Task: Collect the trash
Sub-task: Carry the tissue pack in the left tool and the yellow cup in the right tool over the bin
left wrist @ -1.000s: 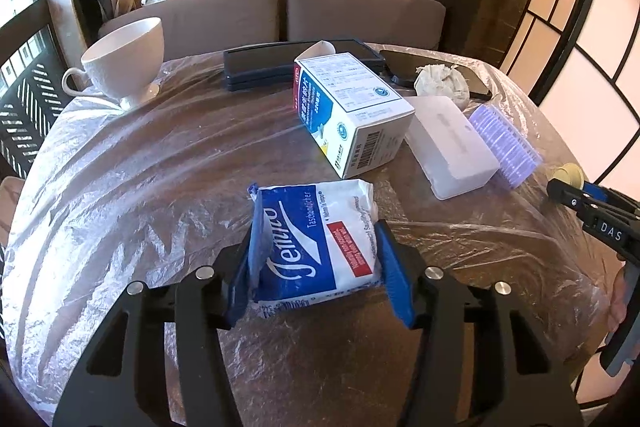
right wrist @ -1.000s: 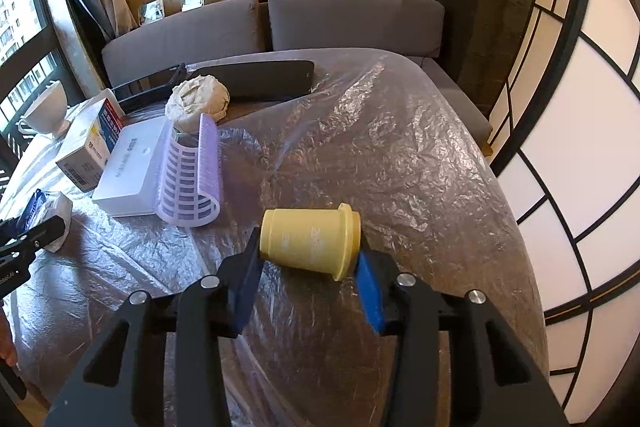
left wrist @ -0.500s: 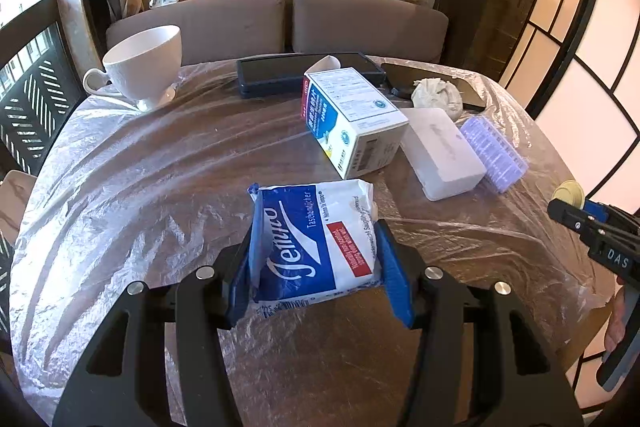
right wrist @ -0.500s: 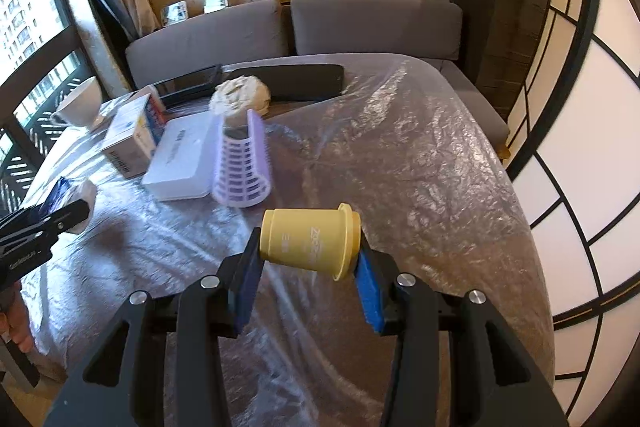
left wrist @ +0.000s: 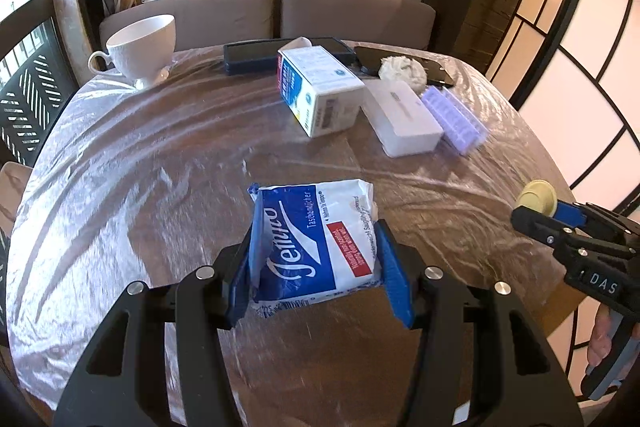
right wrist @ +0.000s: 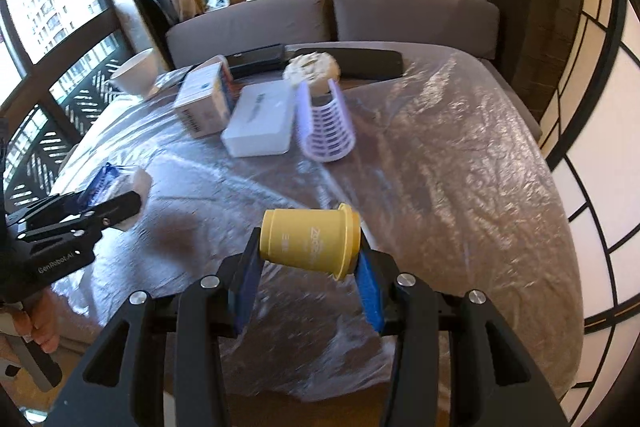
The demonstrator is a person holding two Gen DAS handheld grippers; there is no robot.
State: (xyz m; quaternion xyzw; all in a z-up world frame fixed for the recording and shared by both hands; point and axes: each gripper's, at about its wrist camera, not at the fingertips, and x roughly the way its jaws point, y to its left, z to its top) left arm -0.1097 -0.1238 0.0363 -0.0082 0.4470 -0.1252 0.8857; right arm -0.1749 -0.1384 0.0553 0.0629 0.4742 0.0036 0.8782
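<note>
My left gripper (left wrist: pixel 316 267) is shut on a blue and white tissue pack (left wrist: pixel 314 243), held above the plastic-covered table (left wrist: pixel 160 167). In the right wrist view my right gripper (right wrist: pixel 308 267) is shut on a small yellow cup (right wrist: pixel 310 241) lying sideways between its blue pads. The right gripper with the yellow cup (left wrist: pixel 536 197) also shows at the right edge of the left wrist view. The left gripper with the tissue pack (right wrist: pixel 116 183) appears at the left of the right wrist view. A crumpled paper ball (left wrist: pixel 402 69) lies at the far side of the table.
On the table stand a white and blue carton (left wrist: pixel 320 91), a white flat box (left wrist: pixel 402 117), a purple ribbed holder (left wrist: pixel 456 119), a white teacup (left wrist: pixel 142 47) and two dark flat cases (left wrist: pixel 256 53). A brown sofa (left wrist: pixel 280 11) lies behind. A paper-panel screen (right wrist: pixel 600 147) stands at the right.
Both grippers have drawn back from the table's far objects and risen slightly, each keeping its grip. The right wrist view has swung, so the boxes now sit nearer its centre.
</note>
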